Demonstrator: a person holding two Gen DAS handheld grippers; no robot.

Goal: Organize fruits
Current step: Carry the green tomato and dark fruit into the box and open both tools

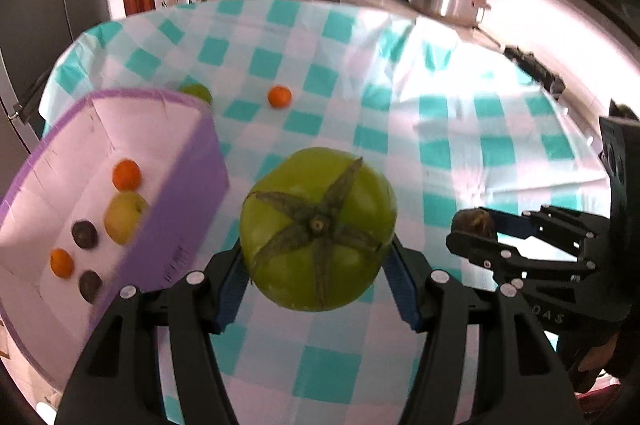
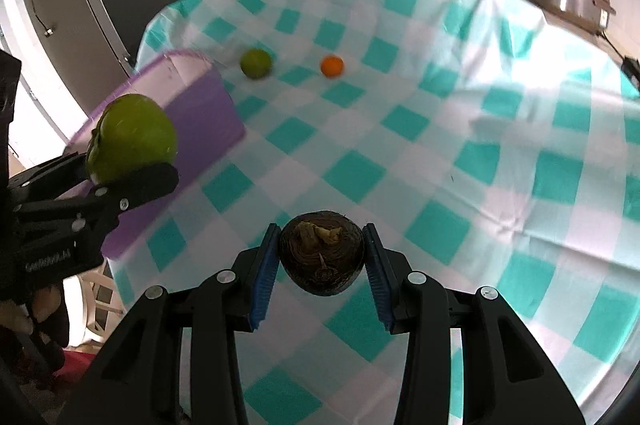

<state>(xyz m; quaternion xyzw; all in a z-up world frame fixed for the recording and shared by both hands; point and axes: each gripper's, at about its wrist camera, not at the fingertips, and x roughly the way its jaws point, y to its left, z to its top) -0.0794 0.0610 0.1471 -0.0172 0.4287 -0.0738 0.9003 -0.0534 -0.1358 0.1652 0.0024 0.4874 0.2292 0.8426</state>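
My left gripper (image 1: 318,265) is clenched on a large green tomato with a star-shaped stem (image 1: 318,229), held above the teal-and-white checked tablecloth (image 1: 440,129), just right of the purple-walled box with a white interior (image 1: 192,193). My right gripper (image 2: 320,261) grips a dark brown round fruit (image 2: 322,257) over the cloth. Inside the box lie two small oranges, a yellow-green apple (image 1: 124,215) and two dark fruits. A small green fruit (image 2: 256,63) and a small orange (image 2: 332,65) sit on the far cloth.

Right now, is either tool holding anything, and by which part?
Left tool grips the large green round tomato by its opposite sides, stem facing the camera. Right tool pinches the small dark brown bulb-like fruit by its sides.
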